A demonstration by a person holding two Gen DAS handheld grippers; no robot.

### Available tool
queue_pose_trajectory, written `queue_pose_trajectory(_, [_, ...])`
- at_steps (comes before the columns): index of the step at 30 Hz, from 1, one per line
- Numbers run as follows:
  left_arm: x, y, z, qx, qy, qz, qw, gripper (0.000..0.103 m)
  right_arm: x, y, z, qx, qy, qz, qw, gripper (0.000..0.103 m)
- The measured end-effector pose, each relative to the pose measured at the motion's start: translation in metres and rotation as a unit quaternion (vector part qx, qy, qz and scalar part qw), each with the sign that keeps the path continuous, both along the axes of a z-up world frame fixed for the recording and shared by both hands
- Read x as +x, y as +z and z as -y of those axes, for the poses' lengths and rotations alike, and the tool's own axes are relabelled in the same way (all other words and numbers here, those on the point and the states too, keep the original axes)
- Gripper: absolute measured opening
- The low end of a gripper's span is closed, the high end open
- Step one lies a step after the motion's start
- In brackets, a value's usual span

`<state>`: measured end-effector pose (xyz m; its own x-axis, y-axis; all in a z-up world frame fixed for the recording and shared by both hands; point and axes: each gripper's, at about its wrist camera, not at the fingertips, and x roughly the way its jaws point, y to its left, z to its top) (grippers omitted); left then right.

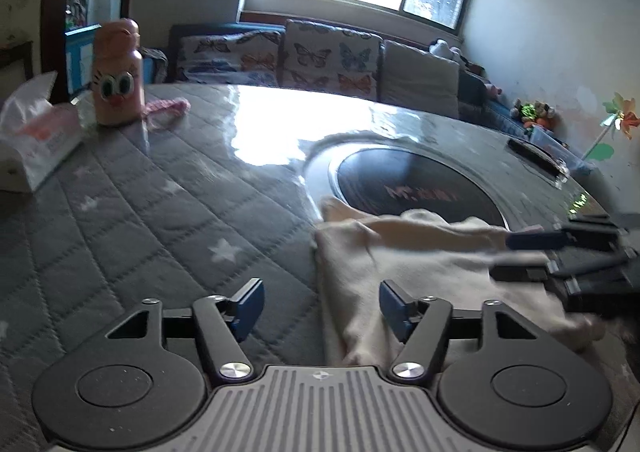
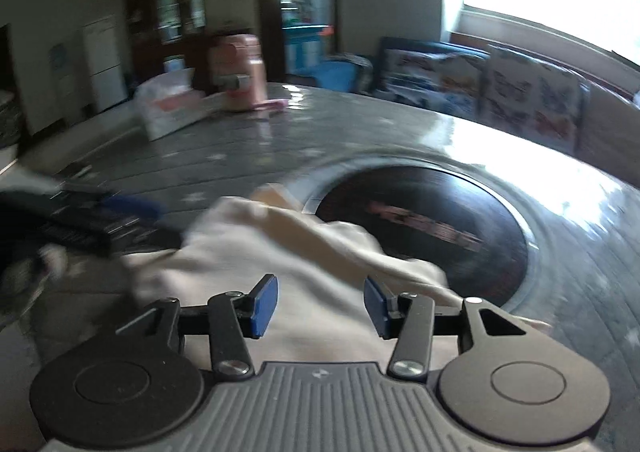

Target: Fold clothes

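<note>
The cream garment (image 1: 400, 264) lies bunched on the tabletop (image 1: 160, 212), at the near side, with its far edge draped over the rim of the dark round inset (image 1: 416, 184) in the tabletop's centre. The left gripper (image 1: 322, 308) sits low over the garment's left border: its jaws stand apart and empty, with one blue pad (image 1: 394, 306) over the cloth and the other over the quilted grey cover. The right gripper (image 2: 318, 306) hangs over the middle of the garment (image 2: 304, 252), jaws likewise apart, with cloth beneath the gap but nothing pinched between the pads. Each gripper appears in the other's view, close beside the garment's opposite side. Judged from this layout, the step in hand is a regrasp between folds: no fold is being carried and the cloth is not yet flat or squared. The next move calls for each gripper to descend on a distinct edge or corner, close on a single layer where possible, and draw the cloth taut before folding. The pink bottle (image 1: 118, 72) and the white packet (image 1: 36, 136) stand well apart at the far left and should not interfere.
</note>
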<state>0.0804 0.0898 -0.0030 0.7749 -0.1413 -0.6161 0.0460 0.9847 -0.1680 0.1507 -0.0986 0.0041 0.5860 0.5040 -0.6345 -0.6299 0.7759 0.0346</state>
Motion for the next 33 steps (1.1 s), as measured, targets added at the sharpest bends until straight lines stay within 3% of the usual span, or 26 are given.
queue_pose_trajectory(2, [0.001, 0.005, -0.004, 0.001, 0.007, 0.004, 1.0000, 0.081, -0.008, 0.002, -0.014, -0.002, 0.028, 0.002, 1.000, 0.050])
queue_pose_trajectory(7, [0.005, 0.012, -0.015, -0.002, 0.025, 0.007, 0.9997, 0.092, -0.031, 0.000, -0.057, -0.033, 0.102, 0.019, 0.994, 0.051])
queue_pose_trajectory(11, [0.010, 0.012, -0.023, -0.025, 0.035, -0.003, 0.9991, 0.093, -0.044, -0.008, -0.083, -0.062, 0.141, 0.033, 0.988, 0.051])
queue_pose_trajectory(16, [0.015, 0.008, -0.027, -0.062, 0.028, -0.020, 0.9975, 0.093, -0.052, -0.016, -0.100, -0.084, 0.150, 0.052, 0.984, 0.049])
queue_pose_trajectory(20, [0.019, 0.004, -0.027, -0.104, 0.020, -0.039, 0.9936, 0.092, -0.055, -0.020, -0.107, -0.096, 0.144, 0.065, 0.983, 0.029])
queue_pose_trajectory(23, [0.022, 0.003, -0.025, -0.126, 0.017, -0.051, 0.9906, 0.092, -0.052, -0.011, -0.098, -0.067, 0.133, 0.056, 0.987, 0.019])
queue_pose_trajectory(28, [0.030, -0.002, -0.023, -0.186, 0.021, -0.083, 0.9788, 0.090, -0.047, 0.006, -0.080, -0.019, 0.112, 0.042, 0.993, 0.016])
queue_pose_trajectory(33, [0.041, -0.012, -0.023, -0.259, 0.031, -0.124, 0.9575, 0.076, -0.048, 0.015, -0.067, -0.001, 0.108, 0.044, 0.993, 0.015])
